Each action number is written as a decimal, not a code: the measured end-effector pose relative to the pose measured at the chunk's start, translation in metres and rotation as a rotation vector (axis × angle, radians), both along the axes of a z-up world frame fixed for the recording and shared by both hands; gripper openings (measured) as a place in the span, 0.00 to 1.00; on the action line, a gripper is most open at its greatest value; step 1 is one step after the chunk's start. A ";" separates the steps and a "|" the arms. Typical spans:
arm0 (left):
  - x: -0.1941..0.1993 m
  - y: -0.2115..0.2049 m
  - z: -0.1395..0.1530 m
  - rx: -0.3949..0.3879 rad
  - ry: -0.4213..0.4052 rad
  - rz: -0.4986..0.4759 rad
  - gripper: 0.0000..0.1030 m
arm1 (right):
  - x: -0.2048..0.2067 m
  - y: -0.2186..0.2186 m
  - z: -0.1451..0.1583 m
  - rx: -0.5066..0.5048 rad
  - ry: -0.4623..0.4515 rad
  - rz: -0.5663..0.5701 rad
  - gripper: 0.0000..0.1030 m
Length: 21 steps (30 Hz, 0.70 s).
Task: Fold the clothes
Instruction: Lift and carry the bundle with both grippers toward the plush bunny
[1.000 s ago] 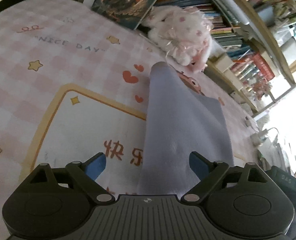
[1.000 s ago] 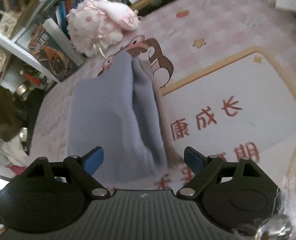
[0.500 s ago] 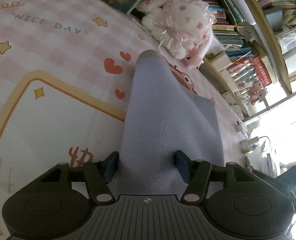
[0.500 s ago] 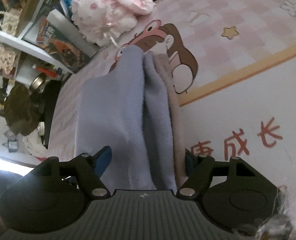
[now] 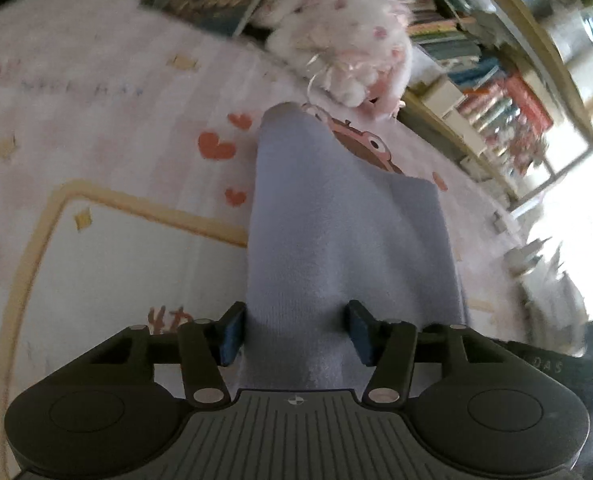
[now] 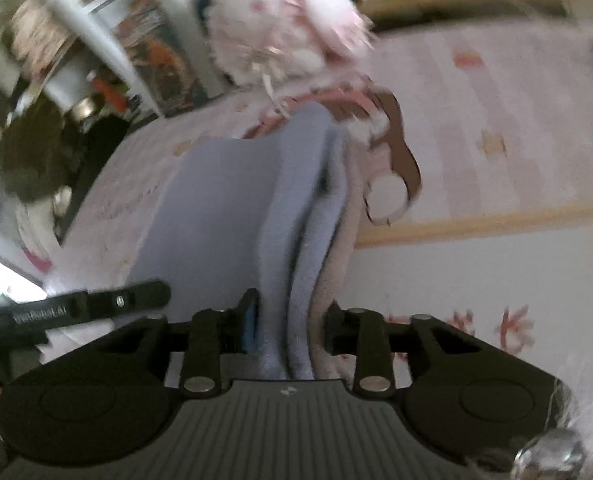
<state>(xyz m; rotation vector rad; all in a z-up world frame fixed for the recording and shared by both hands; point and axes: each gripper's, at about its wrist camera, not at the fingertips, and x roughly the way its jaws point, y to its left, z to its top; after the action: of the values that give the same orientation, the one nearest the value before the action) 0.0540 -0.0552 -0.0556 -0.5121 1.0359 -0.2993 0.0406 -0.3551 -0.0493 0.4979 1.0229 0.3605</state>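
- Between both pairs of fingers, on a pink patterned mat: light blue garment, bunched lengthwise, running ahead toward a fluffy pink toy.
- Likely trouble: uneven lift if one side slips, dragging cloth sideways and spoiling the fold line.
- Another risk: only the top layers caught on the right, the pinkish layer beside the far finger left behind or pulled askew.
- Also possible: far end brushing the toy just beyond it when raised.
- Left gripper: about half open, pads pressing the ridge from both sides, grasping the garment.
- Right gripper: narrower and closing, folds squeezed between the pads, clenched on the garment.
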 end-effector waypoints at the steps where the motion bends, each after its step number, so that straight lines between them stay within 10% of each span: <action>1: 0.001 0.003 -0.003 -0.026 0.013 0.003 0.54 | 0.001 -0.006 -0.004 0.036 0.031 -0.017 0.43; 11: 0.004 -0.001 -0.012 -0.076 0.041 0.023 0.51 | 0.014 -0.007 -0.018 0.146 0.099 -0.048 0.43; 16: -0.004 -0.026 0.014 0.117 -0.079 -0.053 0.49 | 0.001 0.022 0.019 -0.095 -0.134 0.093 0.26; 21: 0.002 -0.011 0.002 0.052 -0.016 -0.048 0.54 | -0.004 0.021 0.013 -0.125 -0.133 0.121 0.29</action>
<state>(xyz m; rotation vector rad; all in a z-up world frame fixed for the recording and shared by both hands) 0.0558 -0.0666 -0.0537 -0.4380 1.0387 -0.3184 0.0367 -0.3338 -0.0359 0.2956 0.9422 0.4289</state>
